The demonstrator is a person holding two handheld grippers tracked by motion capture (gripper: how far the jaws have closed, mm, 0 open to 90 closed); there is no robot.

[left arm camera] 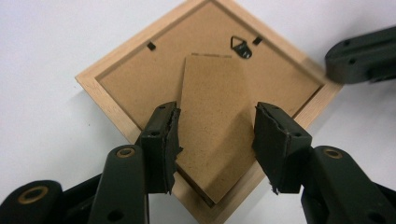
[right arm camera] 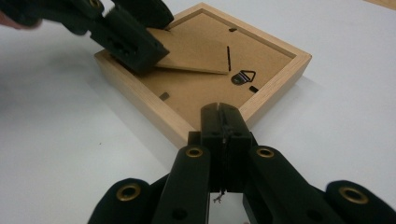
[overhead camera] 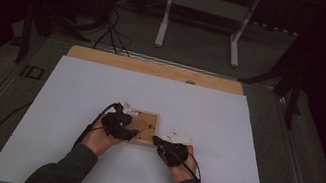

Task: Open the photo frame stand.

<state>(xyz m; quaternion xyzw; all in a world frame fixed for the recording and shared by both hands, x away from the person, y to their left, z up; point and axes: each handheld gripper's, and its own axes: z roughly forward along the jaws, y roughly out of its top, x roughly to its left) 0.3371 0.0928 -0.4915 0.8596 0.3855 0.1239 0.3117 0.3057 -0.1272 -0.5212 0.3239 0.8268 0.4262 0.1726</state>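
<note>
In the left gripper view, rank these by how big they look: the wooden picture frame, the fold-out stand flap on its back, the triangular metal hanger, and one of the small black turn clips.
Largest to smallest:
1. Wooden picture frame
2. Stand flap
3. Triangular hanger
4. Turn clip

All lie on the frame's back, so camera nearness hardly skews the order.

We see a dim room with a grey floor [overhead camera: 200,42]. Beyond the desk [overhead camera: 155,67] stands a white frame [overhead camera: 203,7]. Black cables [overhead camera: 113,32] trail nearby.
</note>
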